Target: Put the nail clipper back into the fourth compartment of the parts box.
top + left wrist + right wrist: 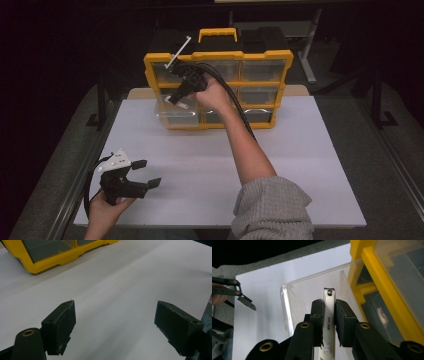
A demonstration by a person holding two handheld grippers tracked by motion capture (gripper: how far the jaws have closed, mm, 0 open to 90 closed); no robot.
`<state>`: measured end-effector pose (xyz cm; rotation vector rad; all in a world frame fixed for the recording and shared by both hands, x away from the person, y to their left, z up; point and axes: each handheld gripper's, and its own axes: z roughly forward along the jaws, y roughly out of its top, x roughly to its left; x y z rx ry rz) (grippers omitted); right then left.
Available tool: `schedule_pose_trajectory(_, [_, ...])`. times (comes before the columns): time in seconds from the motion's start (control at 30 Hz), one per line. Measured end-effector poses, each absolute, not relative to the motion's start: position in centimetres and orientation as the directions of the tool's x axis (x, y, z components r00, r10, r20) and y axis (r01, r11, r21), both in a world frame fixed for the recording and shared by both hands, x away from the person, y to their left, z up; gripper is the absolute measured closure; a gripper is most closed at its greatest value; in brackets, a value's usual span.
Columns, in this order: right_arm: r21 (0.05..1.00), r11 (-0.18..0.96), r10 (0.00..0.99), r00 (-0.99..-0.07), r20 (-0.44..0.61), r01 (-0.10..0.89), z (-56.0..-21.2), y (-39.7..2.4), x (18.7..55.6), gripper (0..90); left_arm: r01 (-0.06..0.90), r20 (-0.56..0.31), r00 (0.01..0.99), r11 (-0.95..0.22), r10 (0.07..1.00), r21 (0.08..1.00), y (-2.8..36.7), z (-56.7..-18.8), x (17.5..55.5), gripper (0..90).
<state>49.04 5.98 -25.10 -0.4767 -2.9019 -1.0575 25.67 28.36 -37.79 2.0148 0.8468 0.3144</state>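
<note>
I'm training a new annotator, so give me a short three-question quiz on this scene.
1. True or false: the right tongs are shut on the white nail clipper.
2. What lies below the nail clipper?
A. the yellow handle
B. the pulled-out clear drawer of the yellow organizer
C. the bare white table
3. In a few words: how do the left tongs stand, and what do they hold?

Key
1. True.
2. B.
3. Open, holding nothing, over the table's near left corner.
</note>
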Motion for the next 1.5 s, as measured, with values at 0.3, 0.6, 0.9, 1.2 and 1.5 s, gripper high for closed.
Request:
schedule_pose_trajectory(0.3, [0.641,0.713,0.286,-0.953,0.102,0.282,-24.5,5.3,48.6,73.2,0.442,-0.096,0.739,-0.372,0.667,0.816,28.4,-38.0,25.8,17.1])
schedule_pose_trajectory(0.6, [0.705,0.65,0.311,-0.946,0.091,0.282,-22.9,2.5,47.3,57.2,0.449,-0.101,0.737,-0.373,0.669,0.812,28.1,-38.3,25.9,17.0])
schedule_pose_trajectory(0.9, [0.751,0.586,0.329,-0.937,0.122,0.304,-22.9,-0.9,46.1,32.2,0.459,-0.109,0.735,-0.373,0.669,0.806,27.8,-38.6,26.0,16.5])
schedule_pose_trajectory(1.2, [0.778,0.539,0.359,-0.924,0.136,0.324,-24.3,-3.8,45.0,23.7,0.471,-0.119,0.736,-0.378,0.666,0.797,28.0,-39.0,26.0,16.3])
schedule_pose_trajectory(1.5, [0.791,0.498,0.393,-0.906,0.159,0.354,-24.9,-6.0,44.4,19.5,0.471,-0.123,0.734,-0.369,0.668,0.801,28.0,-38.9,25.9,16.3])
